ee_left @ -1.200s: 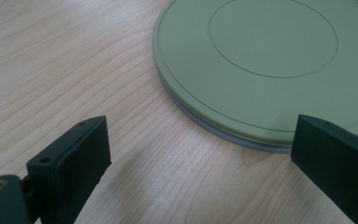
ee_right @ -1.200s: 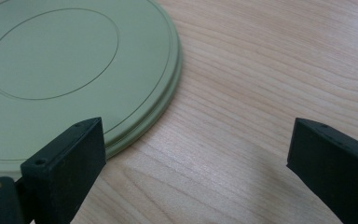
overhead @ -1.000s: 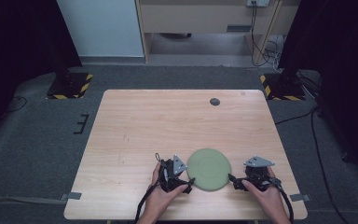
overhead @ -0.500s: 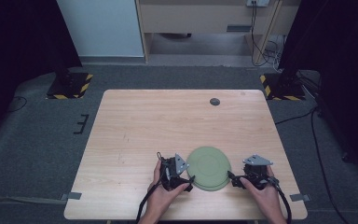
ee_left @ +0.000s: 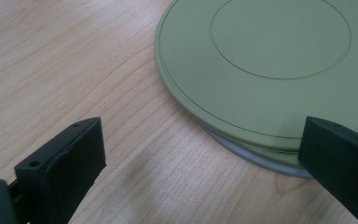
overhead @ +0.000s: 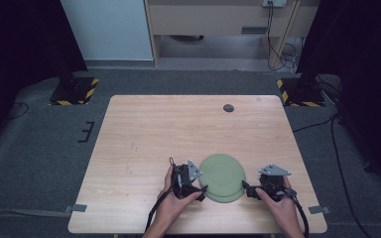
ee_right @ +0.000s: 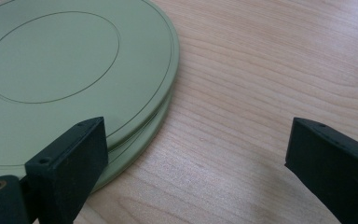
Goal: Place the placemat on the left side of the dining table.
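The left gripper [ee_left: 200, 163] stands with its two black jaws spread wide and nothing between them but bare wood. The jaws are blocky, matte, hard-edged, with small screw holes in the near faces. One finger [ee_left: 63, 161] rests over open table [ee_left: 74, 60]; the other finger [ee_left: 340, 161] sits at the near rim of the green plates [ee_left: 261, 70], overlapping the edge in this view, though whether it touches cannot be told.

The right gripper [ee_right: 196, 163] is likewise wide open and grips nothing. Its left-hand finger [ee_right: 70, 161] lies against or just over the rim of the green plates [ee_right: 74, 74]; its other finger [ee_right: 335, 163] is well out over bare wood.

The plates are round, flat and shallow, a dull sage green with a smooth, satiny finish, likely plastic. A thin engraved circle marks the central well and a second fine line runs just inside the rim. Two are stacked: the rim of a lower one shows beneath the upper, and in the left gripper view a paler greyish edge lies under that.

In the high view the left gripper [overhead: 187, 179] and right gripper [overhead: 263, 186] flank the plates [overhead: 222, 174], each held in a hand. The table [overhead: 178, 129] is pale, fine-grained wood, with a small dark round disc [overhead: 228, 108] far beyond the fingers, near the far edge.
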Motion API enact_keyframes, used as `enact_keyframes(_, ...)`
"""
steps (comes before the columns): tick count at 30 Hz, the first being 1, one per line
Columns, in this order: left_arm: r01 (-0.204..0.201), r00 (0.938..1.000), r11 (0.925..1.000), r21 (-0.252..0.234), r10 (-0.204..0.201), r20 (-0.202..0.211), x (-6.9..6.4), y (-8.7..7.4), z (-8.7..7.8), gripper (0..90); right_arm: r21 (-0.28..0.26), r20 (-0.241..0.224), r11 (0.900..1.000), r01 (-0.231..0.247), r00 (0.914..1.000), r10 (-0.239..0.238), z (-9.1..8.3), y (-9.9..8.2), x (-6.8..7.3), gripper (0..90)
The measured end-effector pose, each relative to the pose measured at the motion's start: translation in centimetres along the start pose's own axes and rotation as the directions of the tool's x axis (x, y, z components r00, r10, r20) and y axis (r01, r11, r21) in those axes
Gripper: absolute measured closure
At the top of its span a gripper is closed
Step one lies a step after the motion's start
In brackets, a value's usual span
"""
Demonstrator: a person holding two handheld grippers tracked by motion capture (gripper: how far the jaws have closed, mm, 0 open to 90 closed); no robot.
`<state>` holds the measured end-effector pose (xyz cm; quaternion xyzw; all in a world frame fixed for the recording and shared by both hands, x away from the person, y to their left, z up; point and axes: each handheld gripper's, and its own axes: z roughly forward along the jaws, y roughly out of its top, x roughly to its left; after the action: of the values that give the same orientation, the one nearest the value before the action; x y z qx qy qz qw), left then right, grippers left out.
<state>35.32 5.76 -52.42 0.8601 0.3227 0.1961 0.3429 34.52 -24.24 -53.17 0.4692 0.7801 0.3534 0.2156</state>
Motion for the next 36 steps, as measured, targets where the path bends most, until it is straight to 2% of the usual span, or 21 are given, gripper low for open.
enact_keyframes(13, 0.037, 0.9992, 0.9991, -0.021, -0.037, -0.011, 0.45, -0.13, 0.34, 0.1, -0.014, 0.046, 0.9998, -0.014, 0.9988, 0.015, 0.53, 0.26, 0.09, 2.8)
enact_keyframes(16, 0.039, 0.9991, 0.9989, -0.025, -0.04, -0.012, 0.49, -0.15, 0.37, 0.0, -0.016, 0.04, 0.9998, -0.012, 0.9991, 0.012, 0.46, 0.27, 0.11, 5.4)
enact_keyframes(21, 0.024, 0.999, 0.9992, -0.033, -0.026, -0.038, 0.39, -0.07, 0.37, 0.5, -0.018, 0.033, 0.9998, -0.012, 0.9994, 0.013, 0.46, 0.33, 0.24, 3.6)
enact_keyframes(27, 0.058, 0.9977, 0.9978, -0.033, -0.059, -0.034, 0.7, -0.06, 0.59, 0.6, -0.025, 0.049, 0.9995, -0.02, 0.9986, 0.021, 0.69, 0.41, 0.26, 3.2)
enact_keyframes(36, 0.081, 0.9958, 0.9961, -0.036, -0.082, -0.039, 0.71, -0.06, 0.72, 0.5, -0.027, 0.032, 0.9995, -0.018, 0.9993, 0.018, 0.49, 0.49, 0.56, 4.2)
